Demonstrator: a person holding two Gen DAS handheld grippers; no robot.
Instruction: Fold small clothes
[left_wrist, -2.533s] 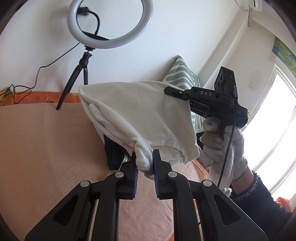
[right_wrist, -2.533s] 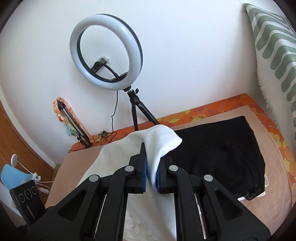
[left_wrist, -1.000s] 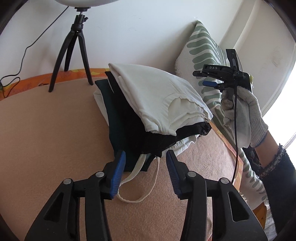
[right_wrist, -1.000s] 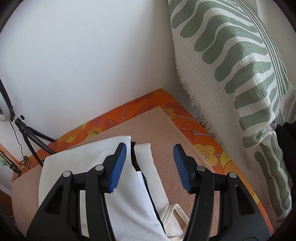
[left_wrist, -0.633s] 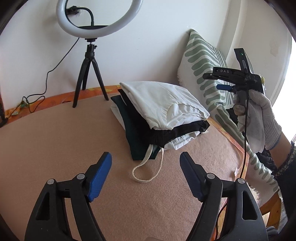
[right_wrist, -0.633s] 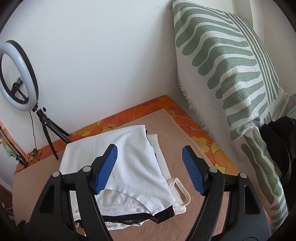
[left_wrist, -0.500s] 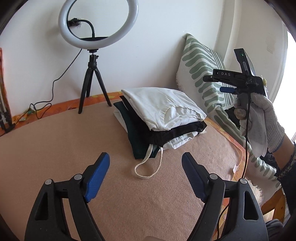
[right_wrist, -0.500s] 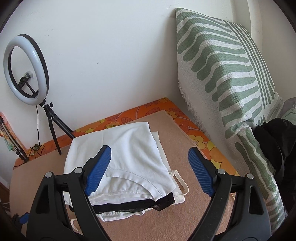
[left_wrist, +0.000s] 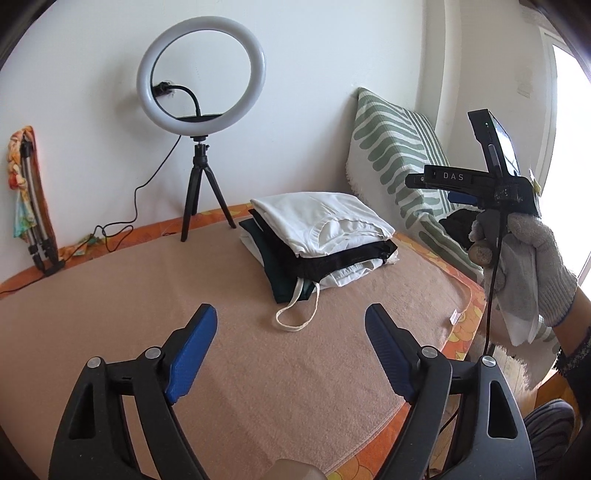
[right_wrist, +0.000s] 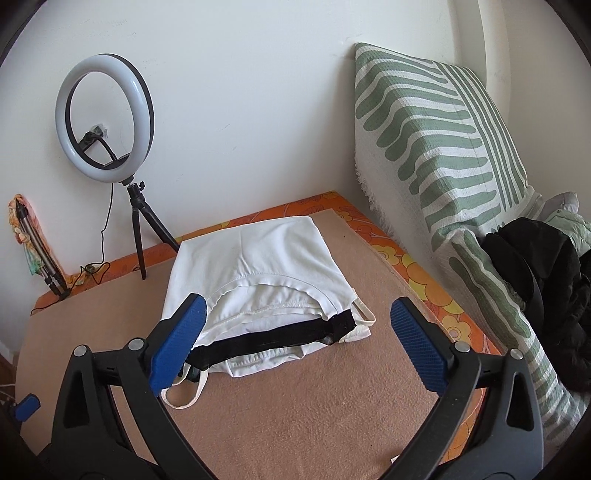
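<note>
A stack of folded clothes (left_wrist: 317, 240) lies on the tan blanket (left_wrist: 258, 362), with a folded white garment (right_wrist: 258, 269) on top, black and dark green pieces under it, and a cream strap loop (left_wrist: 295, 314) hanging out in front. My left gripper (left_wrist: 291, 339) is open and empty, held back from the stack. My right gripper (right_wrist: 295, 339) is open and empty, above the stack's near edge; it also shows in the left wrist view (left_wrist: 461, 184), raised in a gloved hand to the right of the stack.
A ring light on a black tripod (left_wrist: 201, 147) stands behind the stack by the wall. A green-striped pillow (right_wrist: 436, 147) leans at the right, with dark clothes (right_wrist: 535, 266) heaped beside it. A folded tripod (left_wrist: 33, 229) leans at far left. The orange floral mattress edge (left_wrist: 461, 332) borders the blanket.
Both grippers let go of the white garment, which now lies on top of the stack. Both opened wide and pulled back from the stack.
</note>
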